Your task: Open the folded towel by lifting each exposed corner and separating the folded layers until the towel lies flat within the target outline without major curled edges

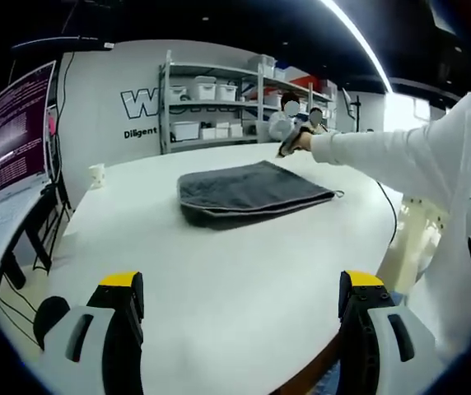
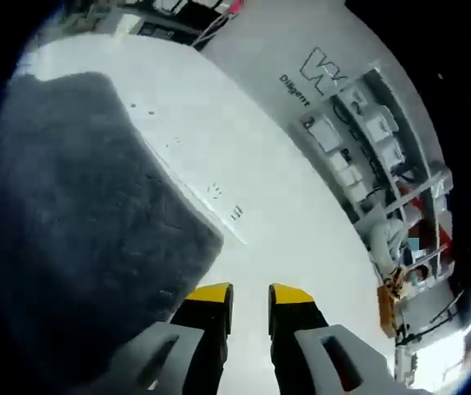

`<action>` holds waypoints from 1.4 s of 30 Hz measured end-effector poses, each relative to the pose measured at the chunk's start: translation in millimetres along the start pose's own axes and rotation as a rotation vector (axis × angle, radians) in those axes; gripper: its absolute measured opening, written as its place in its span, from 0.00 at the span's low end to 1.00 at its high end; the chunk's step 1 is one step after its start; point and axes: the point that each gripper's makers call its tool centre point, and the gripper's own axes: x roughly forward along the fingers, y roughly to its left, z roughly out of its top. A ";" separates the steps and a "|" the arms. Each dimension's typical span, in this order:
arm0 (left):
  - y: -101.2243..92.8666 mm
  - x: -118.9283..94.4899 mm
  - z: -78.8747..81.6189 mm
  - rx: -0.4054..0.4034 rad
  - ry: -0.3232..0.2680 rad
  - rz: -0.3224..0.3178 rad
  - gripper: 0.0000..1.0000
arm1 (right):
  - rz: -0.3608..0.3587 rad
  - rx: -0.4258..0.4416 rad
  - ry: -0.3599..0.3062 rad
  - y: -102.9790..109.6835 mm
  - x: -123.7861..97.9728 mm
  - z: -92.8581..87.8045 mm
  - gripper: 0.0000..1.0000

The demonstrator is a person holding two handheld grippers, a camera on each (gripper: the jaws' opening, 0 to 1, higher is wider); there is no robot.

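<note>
In the left gripper view, the left gripper (image 1: pixel 242 298) with yellow-tipped grey jaws is spread wide over the near part of the round white table (image 1: pixel 219 263), holding nothing, while the folded dark grey fabric towel (image 1: pixel 252 192) lies flat further off near the table's middle, a small white cup (image 1: pixel 97 174) stands at the far left edge, and a person's white sleeve (image 1: pixel 400 156) reaches in from the right above the towel's far right corner. In the right gripper view, the right gripper (image 2: pixel 250 298) has its yellow-tipped jaws drawn narrow with a slim gap and nothing between them, hovering just beside the towel's rounded corner (image 2: pixel 198 239), with the towel spreading to the left and bare tabletop to the right, and grey metal shelving with white storage boxes (image 2: pixel 367 132) stands against the far wall
</note>
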 end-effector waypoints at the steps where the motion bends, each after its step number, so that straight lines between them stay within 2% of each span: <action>1: -0.8 0.0 0.2 0.002 -0.001 -0.001 0.98 | 0.011 0.018 -0.015 0.3 -5.0 -1.2 0.16; 5: -7.1 0.0 2.9 0.012 -0.006 -0.014 0.98 | 0.088 0.107 -0.113 9.0 -47.9 -7.0 0.24; 10: -13.0 2.8 3.1 0.020 -0.002 -0.027 0.98 | 0.201 0.211 -0.240 31.6 -106.6 -8.6 0.34; 13: -16.4 4.0 2.7 0.021 0.001 -0.039 0.98 | 0.251 0.209 -0.270 46.4 -136.9 -18.1 0.39; 16: -17.3 4.3 2.4 0.020 0.002 -0.041 0.98 | 0.322 0.243 -0.290 68.3 -168.1 -27.6 0.47; 18: -18.0 4.4 1.9 0.021 0.002 -0.044 0.98 | 0.342 0.250 -0.312 77.2 -186.9 -33.2 0.54; 21: -18.8 4.9 0.8 0.020 0.004 -0.045 0.98 | 0.355 0.252 -0.331 91.5 -211.7 -44.1 0.58; 24: -19.7 6.2 -1.2 0.015 0.007 -0.050 0.98 | 0.381 0.285 -0.364 106.3 -230.3 -51.7 0.63; 31: -22.2 10.6 -5.3 0.010 0.021 -0.054 0.98 | 0.444 0.290 -0.387 146.5 -260.9 -71.2 0.69; 34: -26.9 14.0 -6.4 0.012 0.027 -0.058 0.98 | 0.439 0.310 -0.426 154.6 -273.7 -73.9 0.70; 38: -36.9 19.6 -6.4 0.025 0.036 -0.075 0.98 | 0.415 0.348 -0.473 162.2 -288.7 -77.8 0.77; 40: -41.3 21.5 -6.8 0.030 0.039 -0.082 0.98 | 0.461 0.388 -0.453 174.3 -295.5 -84.5 0.78; 42: -43.4 22.8 -6.7 0.030 0.042 -0.084 0.98 | 0.465 0.394 -0.451 177.3 -297.7 -87.3 0.81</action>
